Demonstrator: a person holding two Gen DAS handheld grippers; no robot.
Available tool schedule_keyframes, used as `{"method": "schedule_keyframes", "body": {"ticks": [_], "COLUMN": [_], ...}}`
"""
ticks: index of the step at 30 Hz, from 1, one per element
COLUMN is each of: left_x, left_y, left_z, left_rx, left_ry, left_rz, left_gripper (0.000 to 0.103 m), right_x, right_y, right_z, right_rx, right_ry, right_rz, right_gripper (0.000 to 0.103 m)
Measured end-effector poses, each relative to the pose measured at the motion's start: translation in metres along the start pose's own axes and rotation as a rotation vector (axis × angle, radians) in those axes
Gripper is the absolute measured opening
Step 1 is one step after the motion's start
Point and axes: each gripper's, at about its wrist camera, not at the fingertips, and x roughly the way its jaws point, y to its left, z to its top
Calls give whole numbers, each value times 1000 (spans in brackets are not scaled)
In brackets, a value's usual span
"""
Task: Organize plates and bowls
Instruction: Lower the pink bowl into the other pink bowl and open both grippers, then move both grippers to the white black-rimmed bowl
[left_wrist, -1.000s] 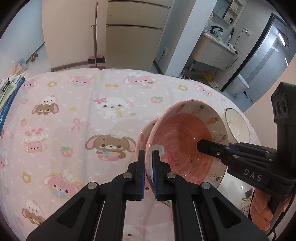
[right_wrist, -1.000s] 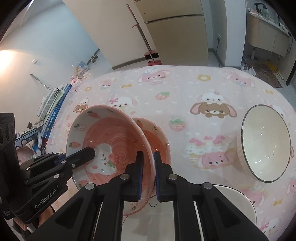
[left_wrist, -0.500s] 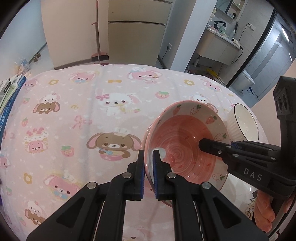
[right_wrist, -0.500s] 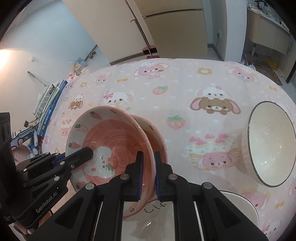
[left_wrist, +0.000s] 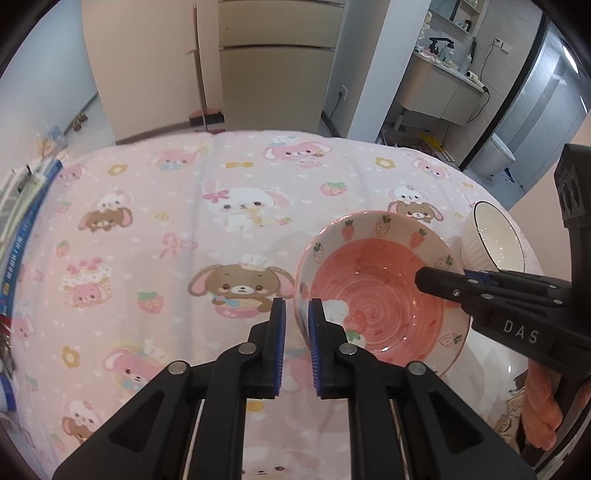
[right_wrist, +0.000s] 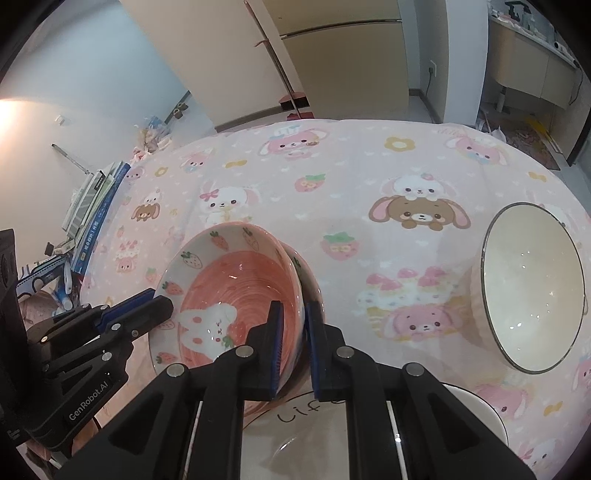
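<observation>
The pink strawberry bowl is nested in a second pink bowl on the tablecloth. Its right rim is pinched by the right gripper. At its left rim, the left gripper has just been opening, the rim between loosened pads.

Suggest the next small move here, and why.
Probably open the right gripper too. The left gripper has just been opening, its pads slack around the rim, and the strawberry bowl appears nested in the second pink bowl, so only the right clamp holds it.
</observation>
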Motion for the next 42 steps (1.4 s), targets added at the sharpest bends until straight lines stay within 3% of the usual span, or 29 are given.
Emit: {"method": "schedule_keyframes", "body": {"ticks": [1, 4, 8, 9, 12, 28, 33, 37, 42], "left_x": [-4, -18, -35, -38, -46, -76, -68, -52, -32], "left_y": [0, 0, 0, 0, -2, -52, -79, -113, -141], "left_z": [0, 1, 2, 2, 0, 4, 14, 22, 41], "left_rx": [6, 5, -9, -12, -17, 64, 81, 169, 128], "left_ry": [-14, -66, -114, -120, -144, -191, -165, -132, -110], "left_rz": [8, 9, 0, -8, -20, -51, -84, -81, -169], "left_gripper": [21, 61, 70, 71, 73, 73, 73, 73, 72], "right_x": [-1, -6, -11, -14, -26, -96, -121, -134, -137], "right_y": [0, 2, 2, 3, 3, -32, -62, -92, -131], "right_z": [0, -1, -2, -3, -6, -16, -17, -19, -17], "right_rx": [-1, -7, -16, -19, -33, -20, 18, 61, 116], "right_ry": [0, 1, 6, -1, -39, -128, -153, -161, -150], "right_rz": [1, 2, -9, -30, -56, -95, -142, -174, -225], "right_gripper": [13, 15, 16, 23, 31, 31, 31, 31, 31]}}
